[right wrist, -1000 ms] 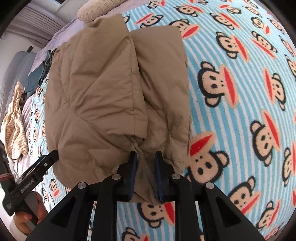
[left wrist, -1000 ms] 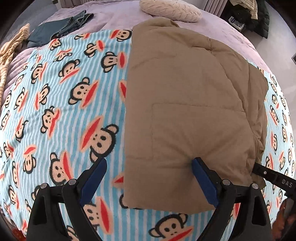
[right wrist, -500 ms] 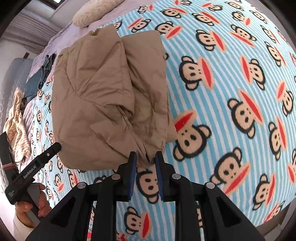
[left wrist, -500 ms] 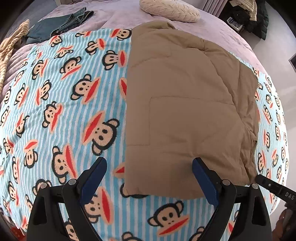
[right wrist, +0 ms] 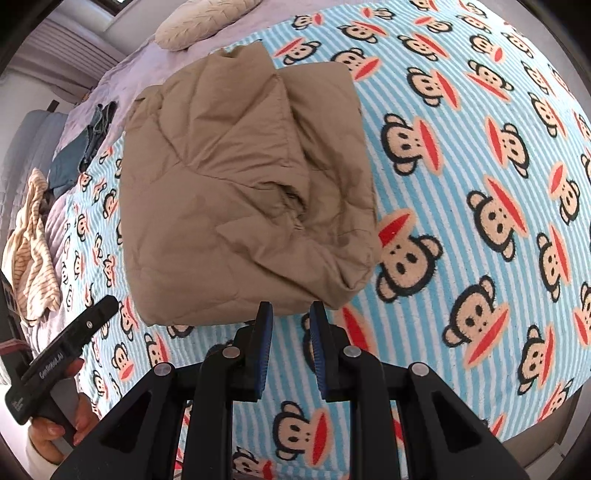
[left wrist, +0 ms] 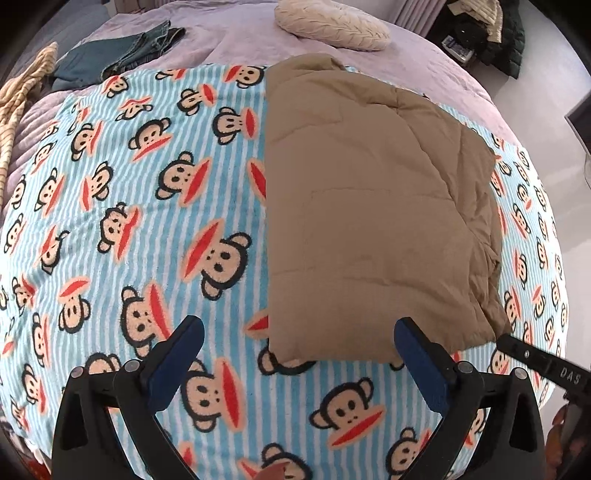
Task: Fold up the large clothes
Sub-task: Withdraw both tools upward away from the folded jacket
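A tan padded jacket [left wrist: 369, 206] lies folded into a thick rectangle on a blue striped monkey-print blanket [left wrist: 147, 221]. My left gripper [left wrist: 298, 326] hovers above the jacket's near edge with its jaws opening wide; its pads touch nothing. In the right wrist view the jacket [right wrist: 236, 192] shows rumpled folds along its right side. My right gripper [right wrist: 291, 310] hangs just off the jacket's near right corner, above the blanket [right wrist: 461, 184]. A narrow gap parts its pads and no cloth is in it.
A cream pillow [left wrist: 332, 26] lies beyond the jacket on the lilac bedspread. Folded jeans [left wrist: 118, 55] and a striped garment [left wrist: 18, 92] sit at the far left. Dark clothes [left wrist: 491, 33] are piled off the bed. A hand [right wrist: 55, 432] holds the left tool.
Both grippers have risen and drawn back from the jacket. The right pads, which had jacket cloth between them, now stand clear of it. The left jaws stand slightly wider.
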Motion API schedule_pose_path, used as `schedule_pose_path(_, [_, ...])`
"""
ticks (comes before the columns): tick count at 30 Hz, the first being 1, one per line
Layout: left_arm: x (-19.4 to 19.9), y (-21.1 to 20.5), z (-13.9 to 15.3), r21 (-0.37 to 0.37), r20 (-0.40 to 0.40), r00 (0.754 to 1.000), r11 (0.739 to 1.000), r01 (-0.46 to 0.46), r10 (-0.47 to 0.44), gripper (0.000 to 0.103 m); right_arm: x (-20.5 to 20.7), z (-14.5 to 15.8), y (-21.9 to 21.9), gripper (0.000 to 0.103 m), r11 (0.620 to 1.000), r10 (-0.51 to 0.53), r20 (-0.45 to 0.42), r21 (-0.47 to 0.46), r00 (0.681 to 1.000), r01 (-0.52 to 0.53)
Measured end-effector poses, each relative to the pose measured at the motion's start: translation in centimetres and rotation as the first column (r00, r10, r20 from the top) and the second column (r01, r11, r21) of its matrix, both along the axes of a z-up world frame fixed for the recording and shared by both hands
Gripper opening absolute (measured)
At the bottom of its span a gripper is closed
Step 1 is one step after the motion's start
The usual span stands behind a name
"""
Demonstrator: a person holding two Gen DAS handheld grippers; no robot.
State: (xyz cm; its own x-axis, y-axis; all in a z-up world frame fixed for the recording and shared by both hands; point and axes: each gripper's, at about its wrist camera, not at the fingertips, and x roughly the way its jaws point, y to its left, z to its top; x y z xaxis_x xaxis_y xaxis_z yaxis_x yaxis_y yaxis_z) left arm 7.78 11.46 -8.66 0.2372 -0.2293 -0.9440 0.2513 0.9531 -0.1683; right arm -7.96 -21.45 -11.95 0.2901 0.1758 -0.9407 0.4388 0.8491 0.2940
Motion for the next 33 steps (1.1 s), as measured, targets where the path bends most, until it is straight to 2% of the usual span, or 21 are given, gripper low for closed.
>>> schedule_pose_path(12, [-1.1,1.0,1.9,0.028,0.040,0.999,0.999,0.030,-0.031,0.103,-0.5,2.0,1.6,0.023,0.998,-0.004,0.009,-0.067,1.000,0.005])
schedule_pose_path(16, [-1.8,0.9,3.8,0.079,0.102,0.995,0.997,0.013,-0.022,0.103,-0.2,3.1,1.8,0.023,0.994,0.016,0.008,-0.111,1.000,-0.015])
schedule_pose_path(17, [-1.9,0.9,4.4,0.090,0.124,0.992,0.996,0.003,-0.014,0.103,0.0,3.6,1.8,0.025,0.992,0.024,0.012,-0.125,1.000,-0.022])
schedule_pose_path(20, [-2.1,1.1,6.2,0.097,0.177,0.984,0.995,-0.027,0.009,0.103,0.4,5.1,1.7,0.061,0.988,0.041,0.048,-0.152,0.998,-0.034])
schedule_pose_path(26, [-2.2,1.1,9.5,0.096,0.241,0.968,0.991,-0.094,0.069,0.103,1.1,8.3,1.3,0.063,0.977,0.091,0.112,-0.200,0.990,-0.068])
schedule_pose_path(30, [-2.9,0.5,11.4,0.090,0.272,0.958,0.990,-0.113,0.084,0.103,0.9,10.7,1.3,0.081,0.969,0.110,0.164,-0.237,0.980,-0.069])
schedule_pose_path(33, [-3.6,-0.2,12.8,0.074,0.297,0.951,0.990,-0.119,0.092,0.103,0.6,12.4,1.1,0.081,0.962,0.120,0.208,-0.267,0.971,-0.062])
